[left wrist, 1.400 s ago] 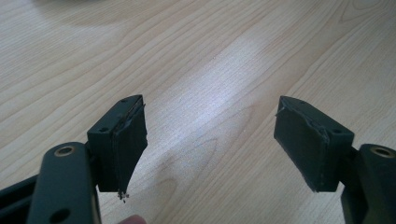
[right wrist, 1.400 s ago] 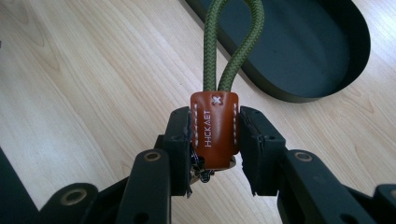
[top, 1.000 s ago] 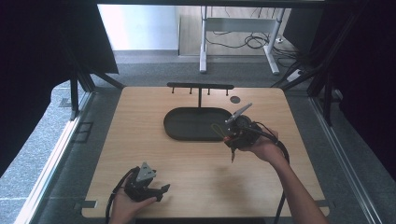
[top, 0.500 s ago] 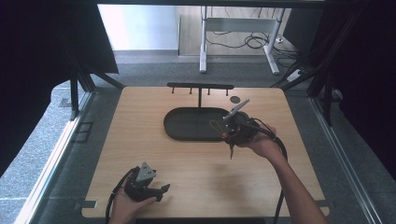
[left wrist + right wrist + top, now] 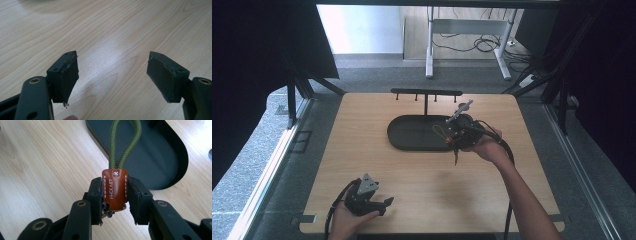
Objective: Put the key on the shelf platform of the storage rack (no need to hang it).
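Resting our left gripper point(image 5: 371, 202) wide open and empty on the pale wooden table point(image 5: 362, 150), we clamp the brown leather tab point(image 5: 115, 188) in our right gripper point(image 5: 115, 200), its green cord loop point(image 5: 125, 142) reaching ahead over the black oval tray point(image 5: 160, 157), probably ready for hanging.

Light wooden table point(image 5: 412, 180) with black oval tray point(image 5: 412, 135).

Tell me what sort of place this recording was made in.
Probably a lab or office set up for recording: a bare wooden table boxed in by dark curtains, grey carpet around it, and a desk frame with loose cables behind.
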`<state>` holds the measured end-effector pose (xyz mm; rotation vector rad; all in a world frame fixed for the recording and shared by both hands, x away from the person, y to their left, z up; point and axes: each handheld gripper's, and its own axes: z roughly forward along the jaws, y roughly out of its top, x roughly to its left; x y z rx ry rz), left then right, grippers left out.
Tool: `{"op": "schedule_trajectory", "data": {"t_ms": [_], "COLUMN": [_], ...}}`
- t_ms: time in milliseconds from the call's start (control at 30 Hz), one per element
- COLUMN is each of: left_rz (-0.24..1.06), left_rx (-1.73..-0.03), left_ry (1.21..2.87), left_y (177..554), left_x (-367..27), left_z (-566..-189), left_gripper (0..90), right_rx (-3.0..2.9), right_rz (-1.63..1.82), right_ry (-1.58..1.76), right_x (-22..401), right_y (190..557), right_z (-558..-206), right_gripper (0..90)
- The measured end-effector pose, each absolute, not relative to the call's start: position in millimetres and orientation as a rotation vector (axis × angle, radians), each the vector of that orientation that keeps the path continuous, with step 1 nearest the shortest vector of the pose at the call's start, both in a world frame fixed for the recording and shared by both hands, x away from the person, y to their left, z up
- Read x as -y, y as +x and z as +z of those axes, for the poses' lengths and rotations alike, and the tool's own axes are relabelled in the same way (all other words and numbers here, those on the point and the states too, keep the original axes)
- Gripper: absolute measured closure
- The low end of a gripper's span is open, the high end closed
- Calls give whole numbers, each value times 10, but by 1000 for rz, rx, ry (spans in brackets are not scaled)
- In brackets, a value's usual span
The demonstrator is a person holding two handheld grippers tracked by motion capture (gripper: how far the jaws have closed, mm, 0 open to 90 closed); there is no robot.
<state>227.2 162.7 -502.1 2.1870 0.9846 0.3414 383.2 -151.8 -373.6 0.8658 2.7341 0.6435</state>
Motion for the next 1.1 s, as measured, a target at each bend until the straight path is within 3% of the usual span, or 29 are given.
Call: {"op": "schedule_trajectory", "data": {"t_ms": [1100], "left_rz": [338], "left_rx": [-986], "left_ry": [2188], "left_y": [2277], "left_x": [-1648], "left_z": [-5023], "left_gripper": [258], "right_rx": [-2755], "right_rz": [636], "right_ry": [849], "right_x": [1304], "right_y": [4169], "right_z": [-3706], "right_gripper": [661]}}
